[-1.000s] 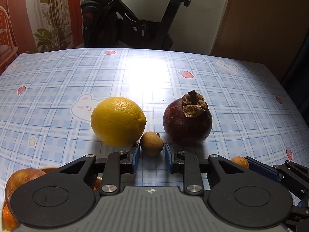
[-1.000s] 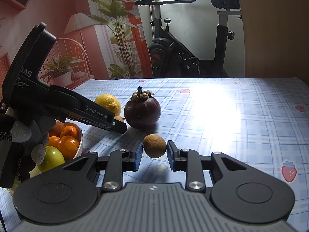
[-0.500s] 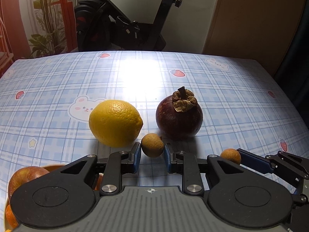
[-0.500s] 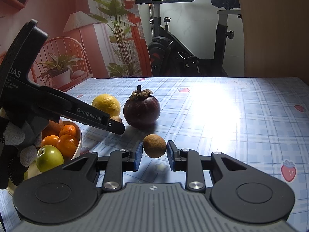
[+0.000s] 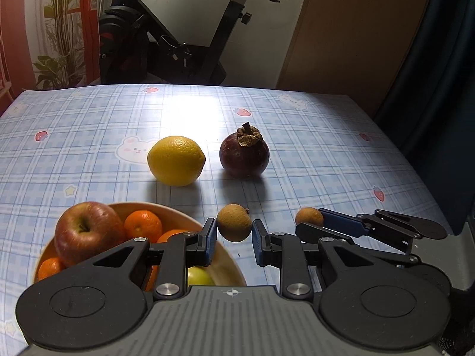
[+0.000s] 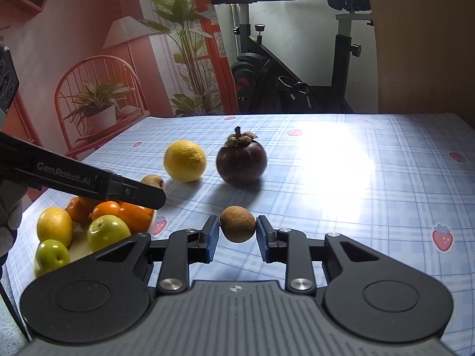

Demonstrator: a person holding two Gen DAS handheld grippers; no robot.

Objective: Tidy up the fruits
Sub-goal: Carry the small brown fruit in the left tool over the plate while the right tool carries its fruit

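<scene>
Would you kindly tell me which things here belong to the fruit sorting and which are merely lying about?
Part of the job:
- brown fruit in the left gripper
- brown fruit in the right gripper
- lemon
- mangosteen
- fruit bowl

Just standing about:
- exercise bike
- potted plant
- checked tablecloth

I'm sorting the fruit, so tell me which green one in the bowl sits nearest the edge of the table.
The smaller green fruit, lowest left in the bowl. The larger green fruit sits further in, against the oranges.
</scene>
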